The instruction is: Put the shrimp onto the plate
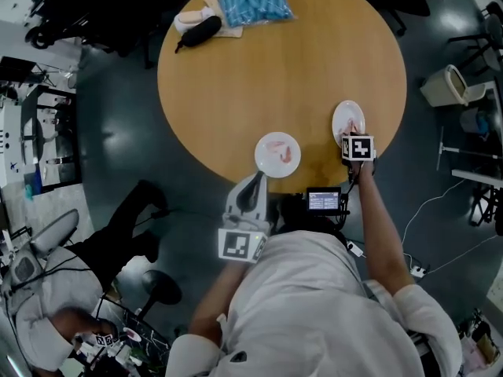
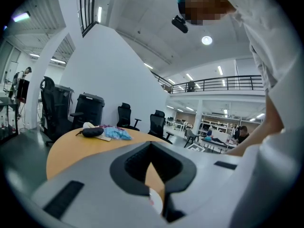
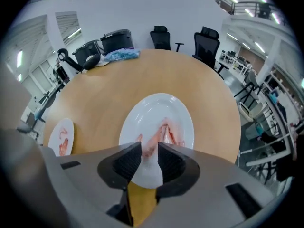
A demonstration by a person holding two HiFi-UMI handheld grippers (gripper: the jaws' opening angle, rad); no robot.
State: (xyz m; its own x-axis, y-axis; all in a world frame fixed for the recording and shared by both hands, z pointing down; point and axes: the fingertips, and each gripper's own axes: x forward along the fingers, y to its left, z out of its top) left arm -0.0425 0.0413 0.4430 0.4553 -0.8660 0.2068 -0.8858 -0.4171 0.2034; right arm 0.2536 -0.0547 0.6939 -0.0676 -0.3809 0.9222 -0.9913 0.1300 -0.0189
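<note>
1. Where things stand: the right claw (image 3: 149,147) has its jaws apart and points steeply down at the white plate (image 3: 142,110). The shrimp (image 3: 164,133) lies on that plate, its tail end sitting between the jaw tips. Nothing looks pinched.
2. Main worry: the shrimp is wet and soft, so it could cling to one pad. Pull away at a slant and it drags across the plate or flops off the rim.
3. The jaws are low over the plate. Any sideways nudge could shove the plate, and from the head view it sits near the worktop (image 3: 118,75) edge.
4. The second plate (image 3: 55,127) holds more shrimp (image 3: 63,140). Reaching for them in a hurry means a squashed or half-caught grab, since they're floppy.
5. The left claw (image 2: 151,164) has its jaws together on nothing and sits just off that second plate. A careless swing could knock it.
</note>
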